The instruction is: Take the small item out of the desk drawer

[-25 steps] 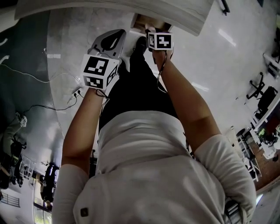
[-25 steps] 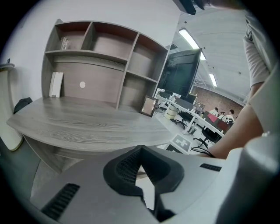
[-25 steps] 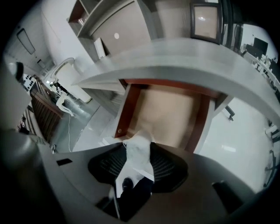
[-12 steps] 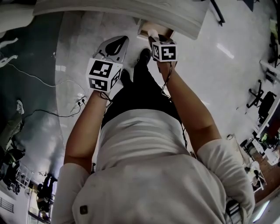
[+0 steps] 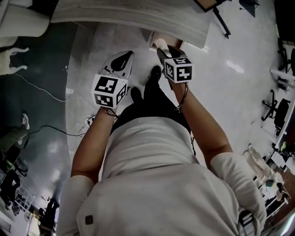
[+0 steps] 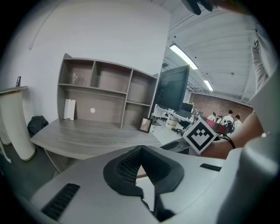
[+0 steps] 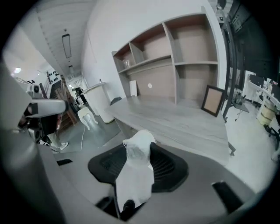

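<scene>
In the head view my right gripper (image 5: 162,48) is shut on a small white wrapped item (image 5: 160,43), just in front of the open desk drawer (image 5: 154,37) under the grey desk (image 5: 133,14). The right gripper view shows the white item (image 7: 135,175) pinched between the dark pads (image 7: 170,168) and sticking up past them, with the desk top (image 7: 183,120) beyond. My left gripper (image 5: 120,57) hangs to the left over the floor, a little back from the desk. Its jaws (image 6: 142,168) meet with nothing between them.
A shelf unit (image 6: 105,94) stands on the desk, with a dark monitor (image 6: 173,89) and a picture frame (image 7: 213,100) beside it. A cable and power strip (image 5: 87,120) lie on the floor at left. Office chairs (image 5: 276,108) stand far right. People (image 6: 227,117) are in the background.
My right gripper has drawn back from the drawer toward the person with the white item in it. The view has shifted, so the desk sits farther up. The left gripper has barely moved.
</scene>
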The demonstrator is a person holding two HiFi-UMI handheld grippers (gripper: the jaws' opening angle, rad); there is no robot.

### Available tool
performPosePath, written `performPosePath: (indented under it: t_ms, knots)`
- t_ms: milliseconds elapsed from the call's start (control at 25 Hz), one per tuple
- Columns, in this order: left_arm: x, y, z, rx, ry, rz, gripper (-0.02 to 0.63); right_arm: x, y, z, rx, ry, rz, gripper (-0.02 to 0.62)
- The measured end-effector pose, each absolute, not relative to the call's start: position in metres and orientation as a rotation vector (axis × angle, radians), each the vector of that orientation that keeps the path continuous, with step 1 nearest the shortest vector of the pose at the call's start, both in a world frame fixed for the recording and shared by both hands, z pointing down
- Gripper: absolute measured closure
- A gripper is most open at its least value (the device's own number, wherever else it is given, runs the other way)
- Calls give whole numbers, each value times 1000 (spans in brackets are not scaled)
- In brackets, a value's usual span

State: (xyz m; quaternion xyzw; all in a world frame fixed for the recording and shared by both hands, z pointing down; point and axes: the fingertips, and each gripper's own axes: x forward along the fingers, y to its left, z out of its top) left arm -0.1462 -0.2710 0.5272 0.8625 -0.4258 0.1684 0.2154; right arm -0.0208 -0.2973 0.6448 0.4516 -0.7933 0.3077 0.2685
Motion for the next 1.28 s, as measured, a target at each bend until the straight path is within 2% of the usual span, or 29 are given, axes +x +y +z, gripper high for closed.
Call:
performPosePath:
  t_ms: [800,1280]
  knots:
    - [-217,-212,370,2590,-1298,280,591,-61,-225,410,1193,-2547,416,420]
    - [-236,-179,312,2657,-1328,136,591,-65,-186,334,1215,-2700,246,420]
